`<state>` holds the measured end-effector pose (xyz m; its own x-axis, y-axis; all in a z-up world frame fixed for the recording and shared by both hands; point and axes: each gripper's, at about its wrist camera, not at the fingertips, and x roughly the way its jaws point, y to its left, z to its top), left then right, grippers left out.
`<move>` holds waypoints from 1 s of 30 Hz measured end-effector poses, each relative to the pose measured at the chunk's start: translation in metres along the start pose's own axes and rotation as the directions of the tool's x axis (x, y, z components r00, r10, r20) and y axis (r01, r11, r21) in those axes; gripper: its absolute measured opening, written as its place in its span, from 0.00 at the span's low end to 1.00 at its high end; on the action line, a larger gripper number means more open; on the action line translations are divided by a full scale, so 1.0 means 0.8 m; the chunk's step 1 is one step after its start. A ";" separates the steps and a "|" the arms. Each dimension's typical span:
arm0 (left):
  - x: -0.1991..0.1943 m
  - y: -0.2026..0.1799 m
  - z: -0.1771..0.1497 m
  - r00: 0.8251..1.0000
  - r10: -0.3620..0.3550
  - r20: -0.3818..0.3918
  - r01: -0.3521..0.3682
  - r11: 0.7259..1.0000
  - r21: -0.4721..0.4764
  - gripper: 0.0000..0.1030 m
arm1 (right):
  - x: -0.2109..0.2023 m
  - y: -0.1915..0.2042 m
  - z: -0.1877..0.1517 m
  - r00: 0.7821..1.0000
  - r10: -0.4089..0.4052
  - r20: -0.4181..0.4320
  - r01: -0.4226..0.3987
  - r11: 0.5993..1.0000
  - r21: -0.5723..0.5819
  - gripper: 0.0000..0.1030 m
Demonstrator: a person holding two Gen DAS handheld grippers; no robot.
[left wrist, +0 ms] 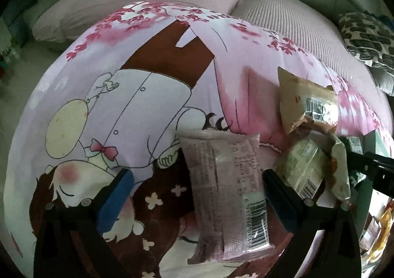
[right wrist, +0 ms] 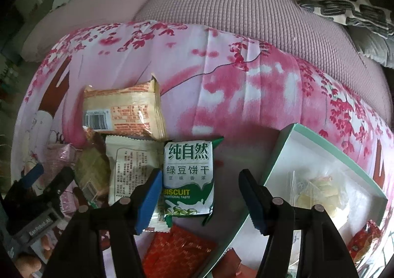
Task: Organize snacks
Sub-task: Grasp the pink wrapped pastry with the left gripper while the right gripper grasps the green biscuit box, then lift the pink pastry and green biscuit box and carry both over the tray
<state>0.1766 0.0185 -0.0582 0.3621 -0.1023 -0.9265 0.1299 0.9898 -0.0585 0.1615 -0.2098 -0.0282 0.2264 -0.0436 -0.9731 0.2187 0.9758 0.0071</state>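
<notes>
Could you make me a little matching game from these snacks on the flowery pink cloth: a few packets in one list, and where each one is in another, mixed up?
Things
1. green-and-white biscuit packet
2. pale purple barcoded packet
3. tan brick-pattern packet
4. clear bag of pale snacks

Places
A. inside the white box with a mint-green rim
B. between the open fingers of the left gripper
C. farthest up the cloth, beyond the other packets
D. between the fingers of the right gripper, nearer the left one

Pairs: 1-D, 2-B, 3-C, 4-A
</notes>
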 end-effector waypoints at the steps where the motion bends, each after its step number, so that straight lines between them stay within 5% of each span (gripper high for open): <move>1: -0.001 0.001 0.000 1.000 -0.006 -0.001 0.006 1.000 -0.003 1.00 | 0.000 0.001 0.000 1.000 -0.005 0.001 0.005 1.000 -0.005 0.60; 5: -0.003 0.001 -0.001 1.000 -0.011 0.004 0.011 1.000 -0.004 0.95 | 0.009 0.001 -0.003 0.999 -0.031 -0.031 0.030 0.999 -0.025 0.42; 16: -0.014 -0.024 -0.010 0.997 -0.068 0.028 0.066 0.996 0.052 0.40 | 0.021 0.012 -0.001 0.997 -0.076 -0.002 0.076 0.997 -0.024 0.42; 21: -0.023 -0.019 -0.009 0.986 -0.162 0.043 0.161 0.987 0.014 0.37 | 0.016 0.012 -0.011 0.996 -0.078 0.043 0.079 0.997 0.000 0.41; 30: -0.061 -0.016 -0.005 0.970 -0.206 0.131 0.208 0.978 -0.002 0.37 | -0.026 0.002 -0.049 0.983 -0.020 0.180 0.004 0.996 0.089 0.41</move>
<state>0.1536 0.0112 -0.0135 0.4456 -0.3160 -0.8376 0.2005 0.9471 -0.2507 0.1200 -0.1986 -0.0168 0.3892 -0.1013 -0.9156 0.3034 0.9526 0.0236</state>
